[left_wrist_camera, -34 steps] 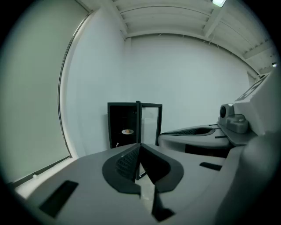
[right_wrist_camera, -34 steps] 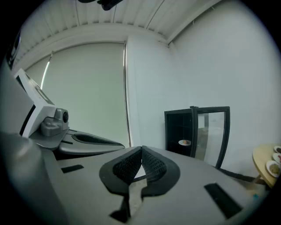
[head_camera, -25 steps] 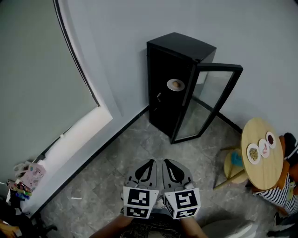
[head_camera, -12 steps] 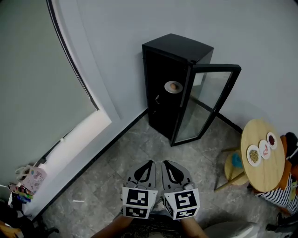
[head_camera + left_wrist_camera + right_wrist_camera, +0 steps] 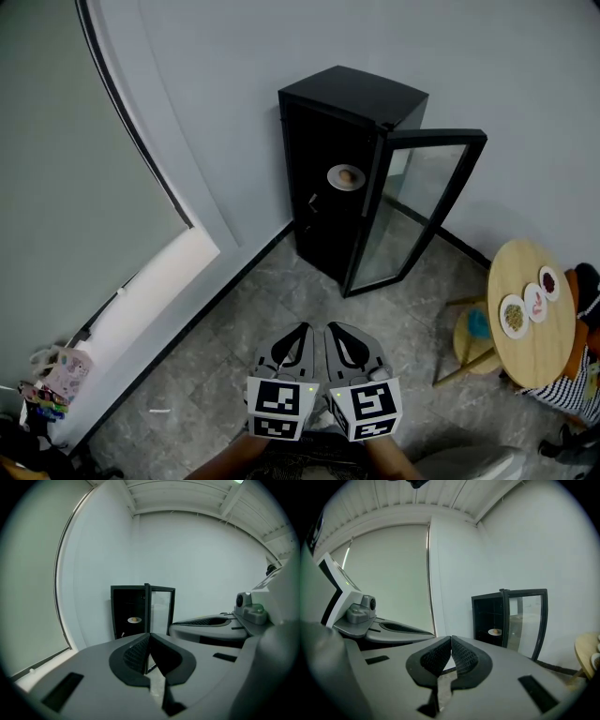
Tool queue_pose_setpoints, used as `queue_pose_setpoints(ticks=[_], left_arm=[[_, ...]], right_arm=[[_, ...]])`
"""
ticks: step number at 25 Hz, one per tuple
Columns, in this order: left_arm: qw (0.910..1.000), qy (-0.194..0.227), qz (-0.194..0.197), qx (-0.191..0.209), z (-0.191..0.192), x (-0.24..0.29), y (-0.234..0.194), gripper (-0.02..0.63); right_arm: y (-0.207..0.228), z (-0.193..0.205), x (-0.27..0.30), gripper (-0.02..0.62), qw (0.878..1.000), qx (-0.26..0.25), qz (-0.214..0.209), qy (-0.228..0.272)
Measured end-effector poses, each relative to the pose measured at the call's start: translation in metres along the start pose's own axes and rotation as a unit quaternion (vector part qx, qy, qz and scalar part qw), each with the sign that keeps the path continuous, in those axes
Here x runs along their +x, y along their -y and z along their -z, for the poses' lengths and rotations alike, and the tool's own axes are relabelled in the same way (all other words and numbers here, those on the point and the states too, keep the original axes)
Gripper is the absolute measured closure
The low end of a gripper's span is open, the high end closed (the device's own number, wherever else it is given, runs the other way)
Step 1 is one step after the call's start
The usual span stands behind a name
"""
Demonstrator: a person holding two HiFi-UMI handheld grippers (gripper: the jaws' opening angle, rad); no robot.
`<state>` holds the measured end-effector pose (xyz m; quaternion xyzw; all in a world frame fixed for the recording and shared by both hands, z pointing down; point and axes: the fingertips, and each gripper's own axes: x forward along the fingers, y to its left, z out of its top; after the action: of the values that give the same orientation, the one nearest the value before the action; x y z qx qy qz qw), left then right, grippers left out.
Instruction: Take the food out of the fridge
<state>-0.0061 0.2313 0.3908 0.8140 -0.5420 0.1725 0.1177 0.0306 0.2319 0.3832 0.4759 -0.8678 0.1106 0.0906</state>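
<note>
Head view: my left gripper [image 5: 302, 330] and right gripper [image 5: 336, 330] sit side by side, aimed at the black fridge [image 5: 323, 220] well ahead. Its glass door [image 5: 417, 202] is swung open. On a shelf inside, a white plate [image 5: 334, 179] carries a small brown food item [image 5: 346, 175], too small to show any long axis.

Left gripper view: jaws clenched together, empty; the plate lies far ahead, slightly left.

Right gripper view: jaws pressed together, empty; the plate lies ahead, to the right.
</note>
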Motion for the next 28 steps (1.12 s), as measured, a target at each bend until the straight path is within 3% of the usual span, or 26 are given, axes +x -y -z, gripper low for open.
queue_pose_setpoints(ticks=[28], left_arm=[[0.9986,-0.013,0.052,-0.003,-0.064,0.158,-0.115,0.594]], right_arm=[[0.067,-0.053,0.185,0.574,0.999,0.009,0.049,-0.019]])
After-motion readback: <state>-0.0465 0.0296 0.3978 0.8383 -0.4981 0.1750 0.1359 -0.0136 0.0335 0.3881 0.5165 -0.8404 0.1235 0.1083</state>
